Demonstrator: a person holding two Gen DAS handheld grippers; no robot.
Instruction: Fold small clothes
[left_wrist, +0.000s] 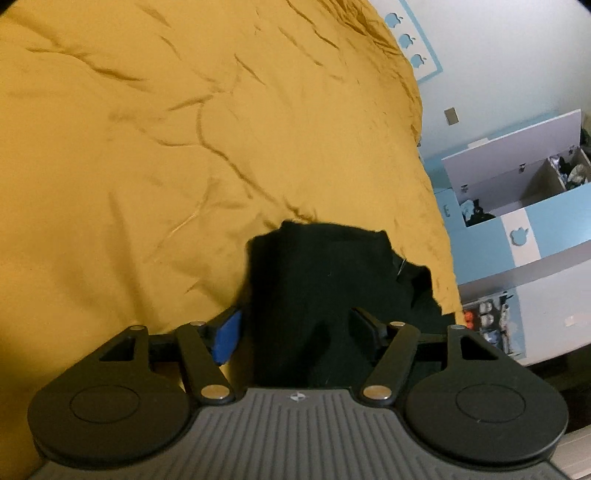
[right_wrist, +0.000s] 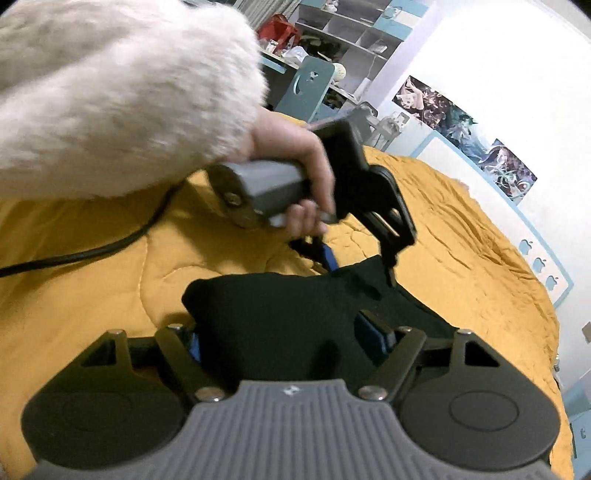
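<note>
Black garment (left_wrist: 325, 288) between spread fingers (left_wrist: 225, 338), perhaps loose.

The quilt (left_wrist: 184, 147) is mustard-yellow cloth, soft and matt, stitched in curved lines and creased all over. On it lies the garment (left_wrist: 325, 280), a black matt knit with no sheen and almost no visible texture. The left gripper (left_wrist: 295, 332) has matt black plastic arms, shiny metal pivot pins, a ribbed grey plastic body and a blue pad that looks rubbery. The right gripper (right_wrist: 288, 336) looks the same. The sleeve (right_wrist: 110, 92) is cream, fluffy, long-piled cloth. The cable (right_wrist: 74, 254) has a smooth black sheath. The cabinet (left_wrist: 517, 221) is smooth painted board, blue and white.
</note>
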